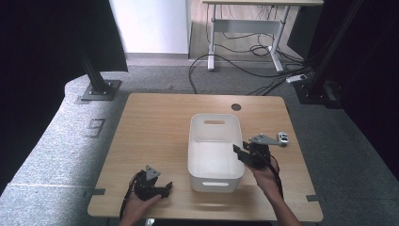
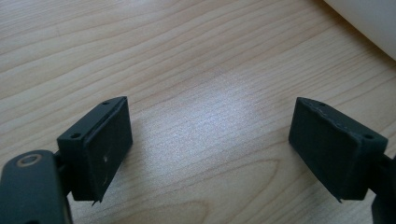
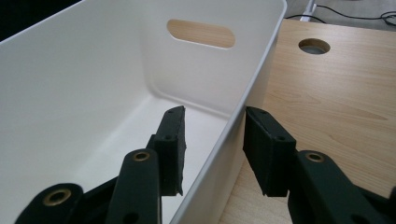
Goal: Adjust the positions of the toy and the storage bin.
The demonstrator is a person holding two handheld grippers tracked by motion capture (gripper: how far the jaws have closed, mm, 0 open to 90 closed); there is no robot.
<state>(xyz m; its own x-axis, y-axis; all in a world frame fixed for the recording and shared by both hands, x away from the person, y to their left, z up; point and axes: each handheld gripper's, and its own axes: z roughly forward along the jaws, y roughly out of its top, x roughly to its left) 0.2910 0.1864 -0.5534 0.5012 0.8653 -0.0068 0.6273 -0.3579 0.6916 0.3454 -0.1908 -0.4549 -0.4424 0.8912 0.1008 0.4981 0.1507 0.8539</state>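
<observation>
We straddle the white bin's [image 1: 214, 155] three-o'clock wall with our right gripper [image 3: 212, 149], fingers [image 3: 266, 149] apart, not pinching; our left gripper [image 2: 210, 149], fingers spread, rests on bare tabletop [image 1: 155, 127] at the bin's seven o'clock.

From my station I read the bench [image 1: 155, 141] as pale wood-grain laminate, smooth with a soft sheen. On it, the white bin [image 3: 93, 93] looks like smooth, semi-gloss moulded plastic. Astride the bin's wall, the right gripper [image 3: 212, 149] shows matt black pads; the left gripper [image 2: 210, 149] matches, faintly textured.
</observation>
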